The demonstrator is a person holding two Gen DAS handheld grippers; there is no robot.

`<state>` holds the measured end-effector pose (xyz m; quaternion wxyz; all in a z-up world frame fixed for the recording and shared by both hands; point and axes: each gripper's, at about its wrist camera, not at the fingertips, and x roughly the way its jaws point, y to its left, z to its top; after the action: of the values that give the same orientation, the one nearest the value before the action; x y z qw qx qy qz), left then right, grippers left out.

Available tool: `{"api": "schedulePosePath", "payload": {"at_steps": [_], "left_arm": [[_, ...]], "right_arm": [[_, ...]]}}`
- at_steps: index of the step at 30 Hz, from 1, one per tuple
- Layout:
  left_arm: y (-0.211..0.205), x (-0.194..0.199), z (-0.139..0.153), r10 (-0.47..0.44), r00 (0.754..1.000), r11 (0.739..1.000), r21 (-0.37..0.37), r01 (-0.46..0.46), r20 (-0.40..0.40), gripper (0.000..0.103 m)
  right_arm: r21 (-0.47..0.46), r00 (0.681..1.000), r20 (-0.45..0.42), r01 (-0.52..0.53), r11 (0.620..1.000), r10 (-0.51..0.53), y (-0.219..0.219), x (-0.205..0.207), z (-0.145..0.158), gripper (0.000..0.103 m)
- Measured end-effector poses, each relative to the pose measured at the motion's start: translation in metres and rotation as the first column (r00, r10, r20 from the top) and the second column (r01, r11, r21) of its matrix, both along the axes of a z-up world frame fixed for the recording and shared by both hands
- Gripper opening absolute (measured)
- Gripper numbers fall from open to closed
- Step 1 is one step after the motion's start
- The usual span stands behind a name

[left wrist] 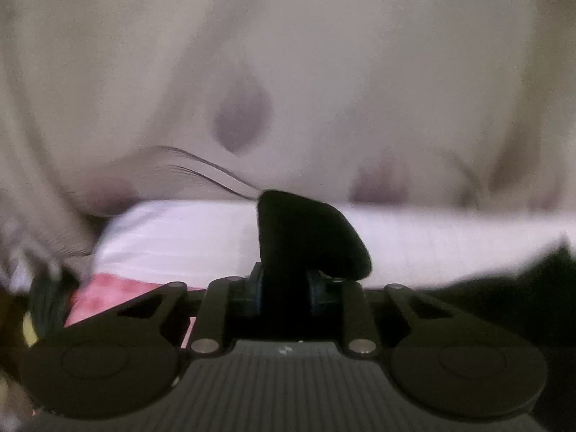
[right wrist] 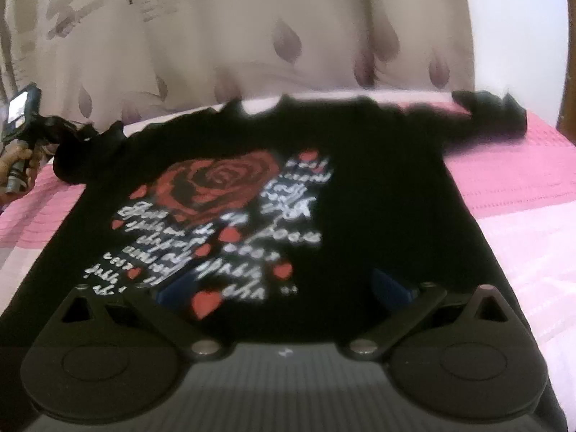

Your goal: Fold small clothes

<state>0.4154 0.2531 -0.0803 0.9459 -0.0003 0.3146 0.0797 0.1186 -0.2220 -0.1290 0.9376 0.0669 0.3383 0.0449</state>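
Observation:
A black T-shirt [right wrist: 360, 187] with a red rose and white script lies flat on the pink and white bed cover [right wrist: 522, 187], sleeves spread left and right. My right gripper [right wrist: 282, 286] hovers open over the shirt's near part, its blue pads [right wrist: 392, 284] wide apart with the print between them. In the left wrist view my left gripper [left wrist: 286, 282] is shut on a fold of the black shirt [left wrist: 309, 234], which stands up between the jaws. In the right wrist view that left gripper [right wrist: 61, 127] is at the shirt's left sleeve, with a hand on its handle.
A beige curtain [right wrist: 252, 18] with purple leaf shapes hangs right behind the bed's far edge. A white wall [right wrist: 522, 36] and a wooden post [right wrist: 568, 100] stand at the right. The bed cover [left wrist: 180, 237] extends left and right of the shirt.

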Motion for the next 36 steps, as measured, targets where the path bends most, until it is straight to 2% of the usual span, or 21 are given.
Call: {"api": "schedulePosePath", "payload": {"at_steps": [2, 4, 5, 7, 9, 11, 13, 15, 17, 18, 20, 22, 23, 24, 25, 26, 27, 28, 30, 32, 36], "left_arm": [[0.011, -0.031, 0.019, 0.086, 0.99, 0.995, -0.05, -0.081, 0.109, 0.026], [0.02, -0.062, 0.032, 0.173, 0.968, 0.985, -0.044, -0.168, 0.181, 0.025], [0.024, -0.071, 0.033, 0.201, 0.961, 0.98, -0.027, -0.2, 0.191, 0.026], [0.032, -0.08, 0.027, 0.266, 0.943, 0.956, 0.068, -0.284, 0.2, 0.031], [0.047, -0.082, 0.017, 0.337, 0.921, 0.92, 0.141, -0.366, 0.198, 0.031], [0.069, -0.088, 0.011, 0.401, 0.9, 0.897, 0.129, -0.424, 0.168, 0.029], [0.091, -0.096, 0.005, 0.497, 0.853, 0.85, 0.11, -0.516, 0.158, 0.021], [0.114, -0.107, 0.004, 0.57, 0.808, 0.808, 0.075, -0.584, 0.147, 0.018], [0.129, -0.11, 0.002, 0.591, 0.8, 0.801, 0.047, -0.597, 0.103, 0.019], [0.132, -0.114, 0.001, 0.609, 0.787, 0.785, 0.069, -0.616, 0.097, 0.021], [0.132, -0.125, 0.006, 0.659, 0.743, 0.735, 0.11, -0.669, 0.113, 0.021], [0.126, -0.14, 0.016, 0.669, 0.732, 0.73, 0.071, -0.68, 0.131, 0.022], [0.117, -0.146, 0.021, 0.654, 0.745, 0.745, 0.062, -0.665, 0.134, 0.025], [0.105, -0.152, 0.027, 0.622, 0.77, 0.772, 0.056, -0.633, 0.139, 0.035], [0.089, -0.158, 0.033, 0.576, 0.803, 0.807, 0.048, -0.588, 0.15, 0.058], [0.074, -0.16, 0.035, 0.531, 0.833, 0.839, 0.037, -0.542, 0.156, 0.072], [0.054, -0.166, 0.037, 0.477, 0.863, 0.873, 0.019, -0.487, 0.165, 0.094], [0.032, -0.174, 0.04, 0.421, 0.888, 0.904, -0.006, -0.428, 0.185, 0.098], [-0.011, -0.188, 0.04, 0.319, 0.919, 0.946, -0.019, -0.324, 0.231, 0.098], [-0.056, -0.192, 0.034, 0.206, 0.954, 0.977, 0.002, -0.212, 0.216, 0.099], [-0.116, -0.188, 0.007, 0.063, 0.989, 0.997, -0.051, -0.056, 0.137, 0.099]], "right_arm": [[-0.007, 1.0, 0.004, -0.003, 1.0, 0.003, 0.002, 0.0, 0.002, 0.103], [-0.003, 1.0, 0.005, -0.007, 1.0, 0.007, 0.003, -0.001, 0.002, 0.103], [0.002, 1.0, 0.002, -0.008, 1.0, 0.008, 0.004, -0.001, 0.001, 0.103], [0.01, 1.0, -0.008, -0.015, 1.0, 0.015, 0.006, -0.001, -0.001, 0.103], [0.016, 1.0, -0.013, -0.028, 0.999, 0.028, 0.009, -0.003, -0.001, 0.103], [0.01, 0.999, -0.003, -0.04, 0.999, 0.04, 0.013, -0.007, 0.002, 0.103], [-0.001, 0.999, 0.012, -0.047, 0.999, 0.047, 0.014, -0.012, 0.006, 0.103], [-0.006, 0.999, 0.024, -0.038, 0.999, 0.038, 0.012, -0.015, 0.01, 0.103], [0.005, 0.999, 0.027, -0.028, 1.0, 0.028, 0.008, -0.017, 0.012, 0.103], [0.012, 0.999, 0.025, -0.024, 1.0, 0.024, 0.006, -0.017, 0.012, 0.103], [0.03, 1.0, 0.018, -0.009, 1.0, 0.009, 0.001, -0.017, 0.012, 0.103], [0.057, 0.999, 0.033, 0.008, 0.998, -0.01, -0.007, -0.019, 0.014, 0.103], [0.068, 0.999, 0.048, 0.02, 0.997, -0.023, -0.012, -0.021, 0.017, 0.103], [0.081, 0.996, 0.075, 0.041, 0.996, -0.047, -0.02, -0.023, 0.022, 0.103], [0.09, 0.992, 0.102, 0.064, 0.994, -0.073, -0.027, -0.024, 0.027, 0.103], [0.102, 0.987, 0.13, 0.083, 0.991, -0.096, -0.039, -0.025, 0.033, 0.103], [0.112, 0.983, 0.15, 0.09, 0.99, -0.106, -0.05, -0.023, 0.038, 0.103], [0.124, 0.978, 0.174, 0.091, 0.988, -0.112, -0.067, -0.02, 0.042, 0.103], [0.149, 0.969, 0.205, 0.112, 0.982, -0.142, -0.099, -0.014, 0.046, 0.103], [0.149, 0.957, 0.229, 0.149, 0.978, -0.18, -0.136, -0.004, 0.048, 0.103], [0.063, 0.947, 0.213, 0.231, 0.971, -0.239, -0.197, 0.039, 0.048, 0.103]]}}
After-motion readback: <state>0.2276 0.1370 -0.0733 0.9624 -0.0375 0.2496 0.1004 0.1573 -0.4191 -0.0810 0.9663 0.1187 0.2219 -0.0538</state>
